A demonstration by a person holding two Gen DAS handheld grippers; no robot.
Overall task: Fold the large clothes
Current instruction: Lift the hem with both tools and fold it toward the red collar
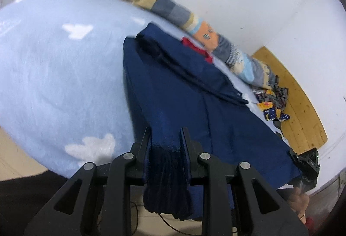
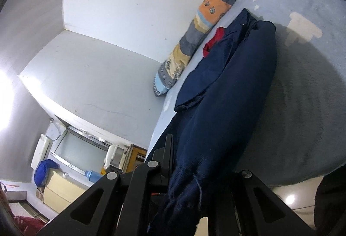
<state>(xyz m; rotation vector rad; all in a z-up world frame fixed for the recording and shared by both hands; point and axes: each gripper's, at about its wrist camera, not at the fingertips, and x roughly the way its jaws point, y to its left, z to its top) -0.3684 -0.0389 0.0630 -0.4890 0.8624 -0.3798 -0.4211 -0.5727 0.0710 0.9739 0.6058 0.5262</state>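
Note:
A large navy blue garment [image 1: 183,93] with a red lining at its collar [image 1: 195,47] lies stretched over a light blue bed cover [image 1: 54,76]. My left gripper [image 1: 165,134] is shut on the garment's near hem, and bunched dark cloth hangs down between its fingers. The garment also shows in the right wrist view [image 2: 227,89], running away toward the collar. My right gripper [image 2: 190,149] is shut on another part of the near edge; only its left finger [image 2: 168,149] shows, the other is hidden by cloth. The right gripper is visible at the lower right of the left wrist view [image 1: 307,162].
A long patchwork bolster [image 1: 151,0] lies along the white wall behind the garment. Small patterned clothes [image 1: 272,101] sit by a wooden headboard [image 1: 302,106]. In the right wrist view, boxes and a blue bag [image 2: 45,171] stand on the floor left of the bed.

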